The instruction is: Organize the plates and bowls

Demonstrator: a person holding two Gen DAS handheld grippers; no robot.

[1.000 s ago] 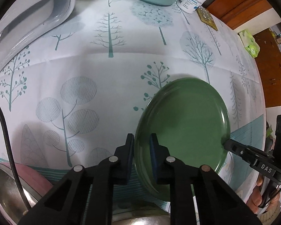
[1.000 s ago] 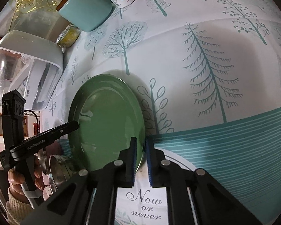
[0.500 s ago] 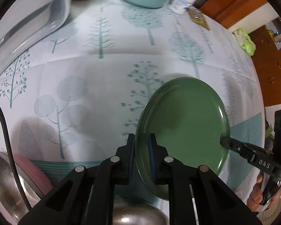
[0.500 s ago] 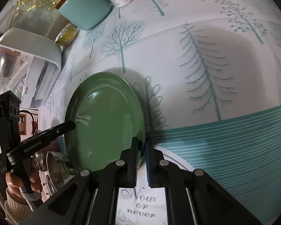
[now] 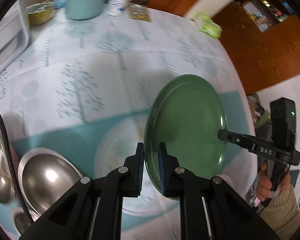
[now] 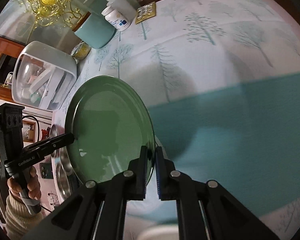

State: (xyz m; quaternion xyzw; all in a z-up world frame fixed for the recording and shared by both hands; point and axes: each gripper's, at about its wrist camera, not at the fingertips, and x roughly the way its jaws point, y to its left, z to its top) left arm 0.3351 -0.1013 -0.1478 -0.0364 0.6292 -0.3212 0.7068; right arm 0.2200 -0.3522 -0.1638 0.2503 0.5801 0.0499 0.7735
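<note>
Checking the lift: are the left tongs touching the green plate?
Touching. The left wrist view shows the left tongs shut on the green plate's rim.

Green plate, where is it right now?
The green plate is clamped by its opposite rims between the left hand-held gripper and the right hand-held gripper, above the tree-print tablecloth.

The left gripper (image 5: 151, 152) clamps the green plate (image 5: 187, 120) by its rim; the right gripper (image 5: 222, 135) seemingly pinches the opposite rim, above the desk (image 5: 110, 64).
</note>
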